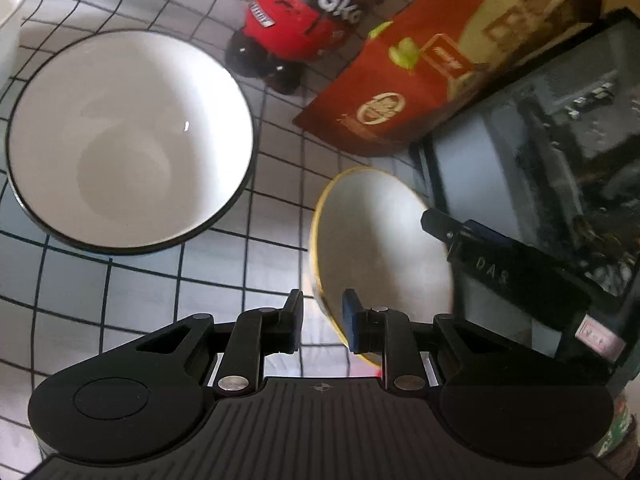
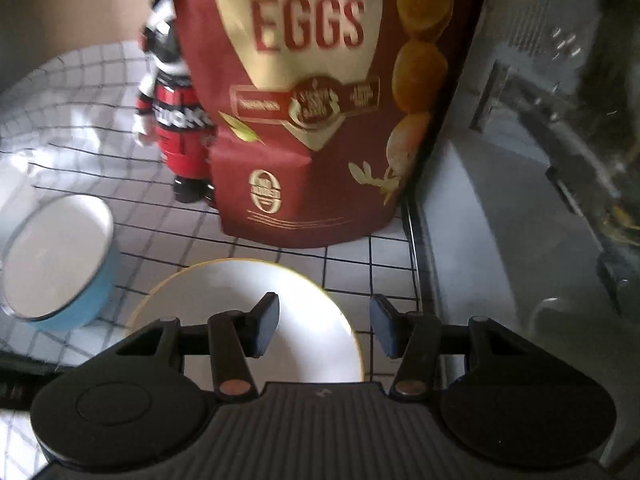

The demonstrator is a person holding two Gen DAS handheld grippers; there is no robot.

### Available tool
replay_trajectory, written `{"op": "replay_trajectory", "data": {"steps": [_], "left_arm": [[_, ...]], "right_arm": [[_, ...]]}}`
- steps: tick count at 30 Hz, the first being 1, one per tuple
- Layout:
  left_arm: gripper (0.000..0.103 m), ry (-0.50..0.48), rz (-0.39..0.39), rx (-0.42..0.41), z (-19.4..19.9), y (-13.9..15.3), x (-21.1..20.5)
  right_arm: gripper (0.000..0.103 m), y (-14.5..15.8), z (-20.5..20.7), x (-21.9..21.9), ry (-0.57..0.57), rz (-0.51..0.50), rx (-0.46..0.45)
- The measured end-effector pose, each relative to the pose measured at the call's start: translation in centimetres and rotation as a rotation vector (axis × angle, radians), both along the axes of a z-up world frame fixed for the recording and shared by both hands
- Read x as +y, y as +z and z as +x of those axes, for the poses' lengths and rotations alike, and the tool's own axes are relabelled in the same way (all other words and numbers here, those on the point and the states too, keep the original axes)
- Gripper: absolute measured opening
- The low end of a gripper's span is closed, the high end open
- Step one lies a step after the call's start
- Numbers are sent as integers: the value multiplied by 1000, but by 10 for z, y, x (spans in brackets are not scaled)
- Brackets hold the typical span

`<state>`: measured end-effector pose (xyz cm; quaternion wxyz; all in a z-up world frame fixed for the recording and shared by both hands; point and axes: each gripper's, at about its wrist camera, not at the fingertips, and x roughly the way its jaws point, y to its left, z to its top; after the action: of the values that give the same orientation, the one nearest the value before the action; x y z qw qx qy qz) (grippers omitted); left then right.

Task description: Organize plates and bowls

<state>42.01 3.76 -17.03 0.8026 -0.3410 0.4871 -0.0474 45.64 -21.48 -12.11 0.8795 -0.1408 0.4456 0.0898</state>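
Note:
In the left wrist view, my left gripper (image 1: pixel 322 320) straddles the near rim of a tilted white bowl with a yellow rim (image 1: pixel 380 240); its jaws stand close on either side of the rim. A larger white bowl with a black rim (image 1: pixel 128 140) sits to the left on the checked cloth. The right gripper (image 1: pixel 500 264) shows beside the yellow bowl's far side. In the right wrist view, my right gripper (image 2: pixel 324 324) is open above the yellow-rimmed bowl (image 2: pixel 304 312). The black-rimmed bowl with a blue outside (image 2: pixel 56 256) sits at the left.
A red quail eggs pouch (image 2: pixel 312 112) stands behind the bowls, also in the left wrist view (image 1: pixel 420 80). A red and black toy figure (image 1: pixel 304 24) stands beside it. A dark glass appliance (image 1: pixel 540 152) is at the right. A white container (image 1: pixel 12 8) is far left.

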Motion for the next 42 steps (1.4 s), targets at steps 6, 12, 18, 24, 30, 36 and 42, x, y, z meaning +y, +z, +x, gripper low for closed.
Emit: {"op": "replay_trajectory", "data": {"steps": [6,12,18,24,30,36,42], "left_arm": [[24,14,-21,41,12,-19,-9],[23,-22,-46,51,16,-22,-11],[23,-51,7,101,10,-14,-3],[23,-81,28,139,-33,-10,27],[23,-95,-17,193,-83,-12,69],[23,-65,20,209,-118,-6,109],[23,-115,75,215,-132,0,119]], "right_arm": [[50,-27,27,-4,-20,46,85],[62,-40,37,-5,-2,123,150],[62,-34,36,-4,-4,199,203],[62,-27,8,30,53,239,246],[62,-16,-43,72,132,246,275],[63,-14,-83,101,169,313,352],[65,-12,-104,118,199,324,382]]}}
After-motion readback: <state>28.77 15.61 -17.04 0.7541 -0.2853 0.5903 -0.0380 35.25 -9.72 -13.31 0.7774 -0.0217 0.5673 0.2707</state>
